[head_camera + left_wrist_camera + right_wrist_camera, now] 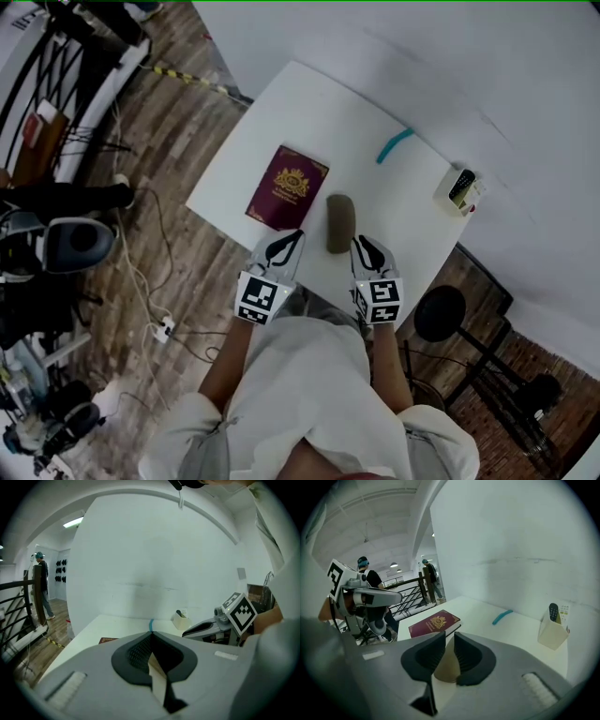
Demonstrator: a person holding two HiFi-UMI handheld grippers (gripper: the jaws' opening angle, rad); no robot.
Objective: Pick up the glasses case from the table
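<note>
Pickup hadn't started. The case (339, 223) was lying flat on the desk (309, 112), with nothing touching it as far as I could tell. You'd only got as far as the approach.

Right claw (450, 638): jaws a little apart, nothing gripped, case visible through the gap just ahead. It sat at the case's near end, slightly right of it.

Left claw (151, 637): jaws together, empty, just left of the case's near end.

Still to do: open wider, straddle the case, clamp, lift.

Count:
- 1 case
- 1 maroon booklet (287, 187), just left of the case
- 1 teal stick (395, 144), beyond the case
- 1 white box (457, 192), well right of the case, something dark standing in it
- 2 claws
</note>
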